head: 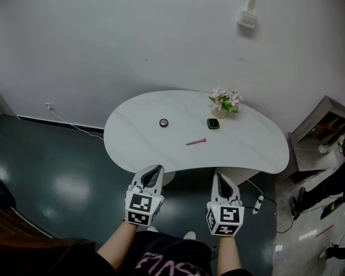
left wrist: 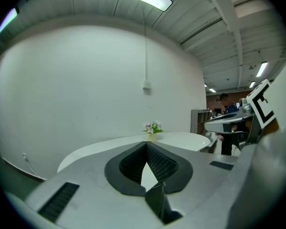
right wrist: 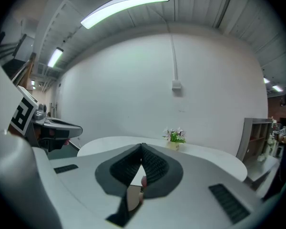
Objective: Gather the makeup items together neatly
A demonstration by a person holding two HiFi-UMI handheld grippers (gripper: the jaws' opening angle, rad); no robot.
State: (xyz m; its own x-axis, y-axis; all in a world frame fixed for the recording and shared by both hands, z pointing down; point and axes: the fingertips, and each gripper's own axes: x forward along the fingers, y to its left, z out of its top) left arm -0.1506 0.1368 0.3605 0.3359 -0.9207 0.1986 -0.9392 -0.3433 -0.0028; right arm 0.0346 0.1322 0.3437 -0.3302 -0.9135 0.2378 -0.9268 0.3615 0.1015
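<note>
Three makeup items lie apart on the white kidney-shaped table [head: 253, 148]: a round dark compact [head: 164, 122], a dark squarish case [head: 213, 123] and a pink stick [head: 196, 142] nearer the front edge. Both grippers hover in front of the table, short of its near edge and pointing at it. My left gripper [head: 156, 168] [left wrist: 146, 143] is shut with its pads meeting at the tips and nothing between them. My right gripper [head: 219, 177] [right wrist: 142, 145] is likewise shut and empty; a pink sliver of something behind shows through the slit below its tips.
A small pot of pink flowers [head: 225, 102] [left wrist: 153, 127] [right wrist: 174, 136] stands at the table's back, by the white wall. A shelf unit [head: 322, 125] and a person [head: 339, 183] are at the right. A cable and plug [head: 257, 204] lie on the dark floor.
</note>
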